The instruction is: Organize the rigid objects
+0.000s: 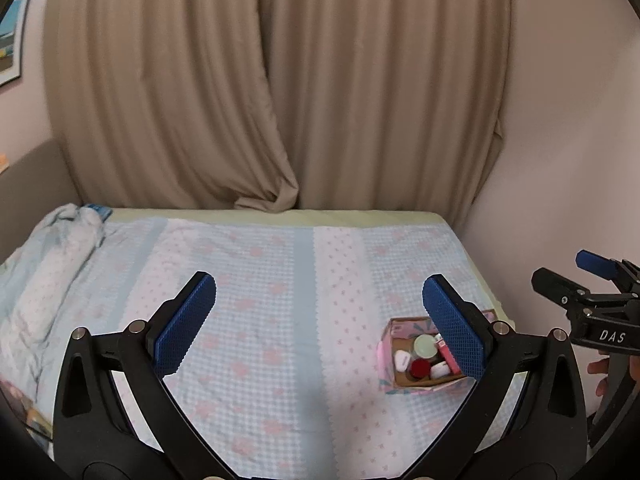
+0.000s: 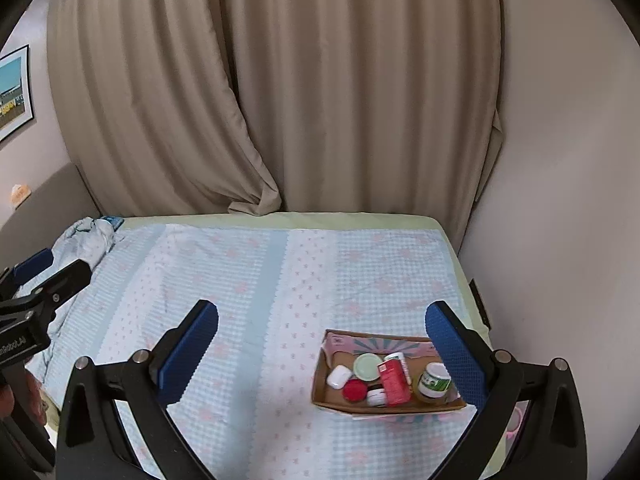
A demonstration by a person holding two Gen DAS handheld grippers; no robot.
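A small cardboard box [image 2: 340,342] with pink patterned sides sits on the bed near its right edge. Inside lie a pale green lid [image 2: 368,367], a red box [image 2: 394,383], a red cap [image 2: 355,390], a white case [image 2: 338,376] and a green-labelled jar [image 2: 435,380]. The same box [image 1: 390,360] shows in the left wrist view, partly behind a finger. My left gripper [image 1: 320,312] hangs open above the bedspread, left of the box. My right gripper [image 2: 322,340] is open too, just above the box, holding nothing.
The bed [image 2: 240,280] has a light blue and pink checked cover. A crumpled blanket [image 1: 52,264] lies at the far left. Beige curtains [image 1: 280,80] hang behind the bed and a wall [image 2: 560,200] runs close along its right side.
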